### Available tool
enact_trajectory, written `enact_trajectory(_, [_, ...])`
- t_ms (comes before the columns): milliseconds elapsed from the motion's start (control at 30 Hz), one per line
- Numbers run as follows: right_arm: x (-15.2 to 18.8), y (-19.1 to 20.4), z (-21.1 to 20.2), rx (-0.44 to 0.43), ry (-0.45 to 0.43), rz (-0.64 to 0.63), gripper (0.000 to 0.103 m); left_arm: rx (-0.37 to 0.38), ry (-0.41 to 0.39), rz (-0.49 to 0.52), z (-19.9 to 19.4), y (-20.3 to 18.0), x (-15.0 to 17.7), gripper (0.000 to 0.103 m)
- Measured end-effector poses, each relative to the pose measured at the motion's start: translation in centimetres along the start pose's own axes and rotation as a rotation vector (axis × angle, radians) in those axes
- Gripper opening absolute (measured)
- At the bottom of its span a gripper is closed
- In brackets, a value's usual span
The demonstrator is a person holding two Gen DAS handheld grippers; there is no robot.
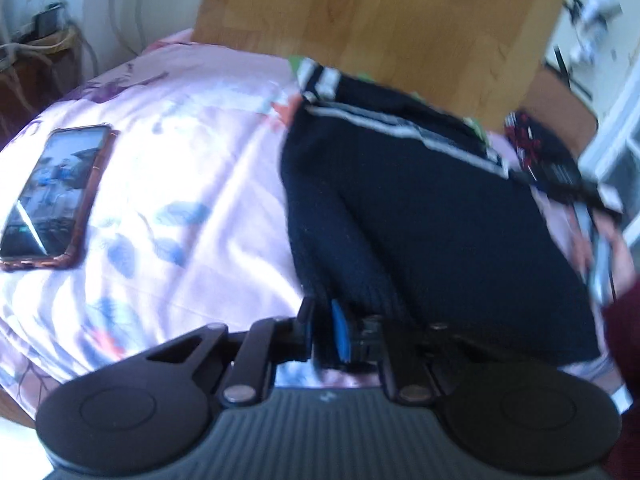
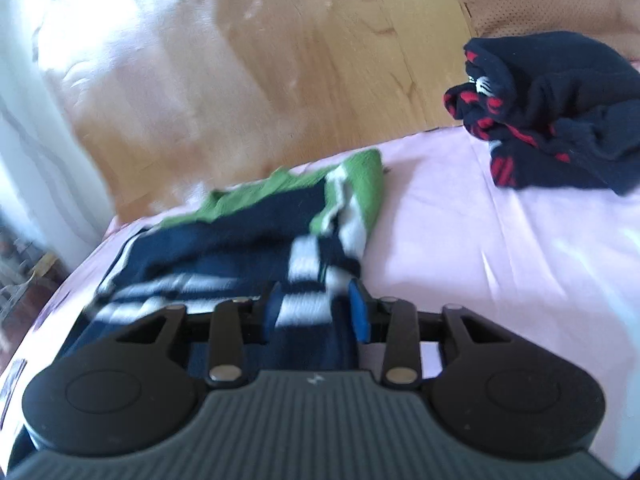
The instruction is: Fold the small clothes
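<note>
**Navy jumper on a pink floral sheet**

On the pink floral sheet (image 1: pixel 168 152), before a wooden headboard (image 1: pixel 380 20), lies the navy striped jumper (image 1: pixel 400 208). A phone (image 1: pixel 52 200) rests well to its left, a dark red-patterned garment (image 2: pixel 560 112) apart on its right. The left gripper (image 1: pixel 322 330) is pinched on the jumper's hem; the right gripper (image 2: pixel 316 312) clamps its striped edge.

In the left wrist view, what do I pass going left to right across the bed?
Phone → bare patch of pink floral sheet → navy sweater with white stripes → small dark garment with red pattern.
</note>
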State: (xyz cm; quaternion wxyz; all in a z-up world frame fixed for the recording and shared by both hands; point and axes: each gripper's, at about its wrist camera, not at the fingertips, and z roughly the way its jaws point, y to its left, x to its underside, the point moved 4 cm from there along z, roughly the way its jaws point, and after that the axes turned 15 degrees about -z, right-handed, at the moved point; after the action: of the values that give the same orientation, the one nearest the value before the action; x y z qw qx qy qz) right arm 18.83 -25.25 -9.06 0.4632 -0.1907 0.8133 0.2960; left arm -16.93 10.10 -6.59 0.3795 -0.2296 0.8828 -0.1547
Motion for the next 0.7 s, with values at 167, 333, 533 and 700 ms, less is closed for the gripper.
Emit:
enact_trajectory(167, [3.4,1.6,-9.1,-0.145,0.028,-0.092,0.034,0.069,-0.070,-0.111,-3.7,2.6,-3.0,0.010])
enact_trajectory(333, [8.2,3.0,-16.2,-0.211,0.122,-0.080,0.043,0.066,-0.047,-0.093,-3.1,2.1,-2.8,0.010])
enact_trajectory(533, [12.4,5.8,-17.9,-0.237,0.193,-0.036,0.047,0.094,-0.022,-0.121,-2.4,2.5,-2.3,0.010])
enact_trajectory(700, [11.5,7.2,-16.0,-0.280,0.173,-0.040,0.010,0.141,-0.032,-0.162,-2.5,2.7,-4.1,0.010])
